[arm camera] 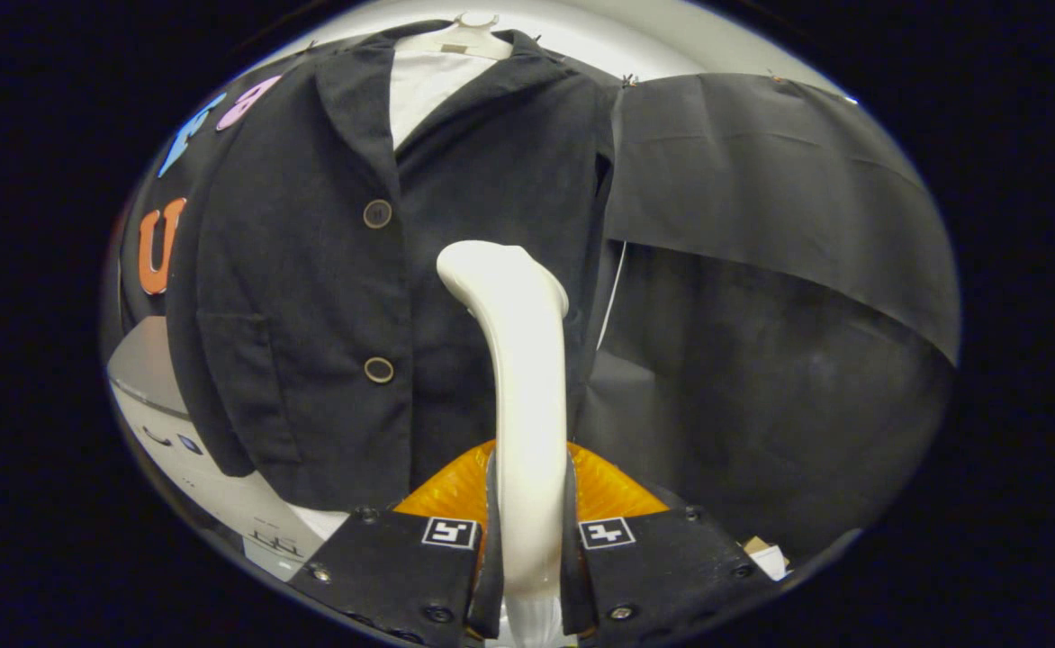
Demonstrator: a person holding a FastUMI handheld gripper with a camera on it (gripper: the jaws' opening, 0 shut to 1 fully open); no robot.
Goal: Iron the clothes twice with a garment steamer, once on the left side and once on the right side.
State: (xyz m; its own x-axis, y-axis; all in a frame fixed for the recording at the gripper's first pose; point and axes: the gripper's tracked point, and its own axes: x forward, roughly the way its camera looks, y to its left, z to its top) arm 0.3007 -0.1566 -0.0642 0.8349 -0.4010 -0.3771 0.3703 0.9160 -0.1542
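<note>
Tongs [527, 549] clamp the upright steamer [520, 378], its head tipped toward the jacket [311, 270].

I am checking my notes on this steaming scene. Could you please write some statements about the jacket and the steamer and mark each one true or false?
1. The gripper is shut on the steamer handle. True.
2. The dark jacket lies flat on a table. False: it hangs on a hanger.
3. The steamer head is in front of the jacket, right of its buttons. True.
4. The jacket has no buttons. False: two buttons show on its front.
5. Something white shows inside the jacket collar. True.
</note>
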